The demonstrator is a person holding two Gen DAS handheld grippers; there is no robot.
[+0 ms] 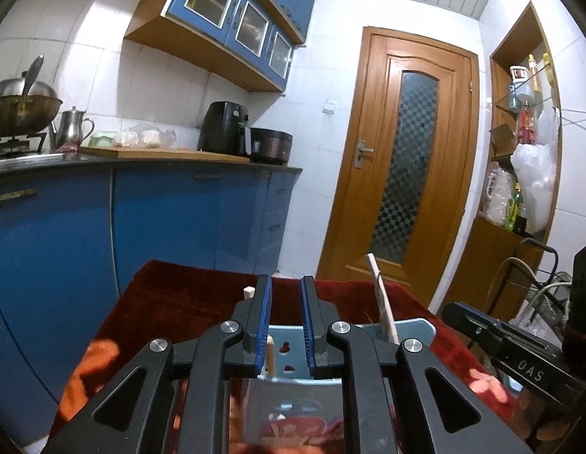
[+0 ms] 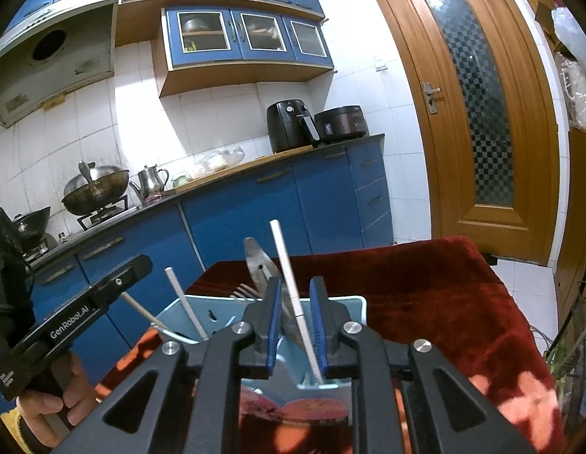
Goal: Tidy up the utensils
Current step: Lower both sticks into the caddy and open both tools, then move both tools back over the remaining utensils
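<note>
Left gripper (image 1: 286, 325): jaws a narrow gap apart; blue pads touch nothing, nothing held.
Wooden chopstick (image 1: 270, 357): stands in the holder at 7 o'clock of the left gripper's gap, just beside the left pad; whether it touches I cannot tell.
Utensil holder (image 1: 418, 327): light blue plastic, perforated, on the red cloth (image 1: 194, 295) right under both grippers.
Wooden spatula (image 1: 382, 302): leans in the holder at 3 o'clock of the left gripper.
Hand (image 2: 47, 408): at 8 o'clock in the right wrist view, gripping the left gripper's handle.
Fork (image 2: 244, 290): tines up, at 10 o'clock of the right gripper.
Right gripper (image 2: 296, 327): jaws slightly parted.
White chopstick (image 2: 289, 283): upright between the right pads, its foot in the holder; a gap shows on each side, so not clamped.
</note>
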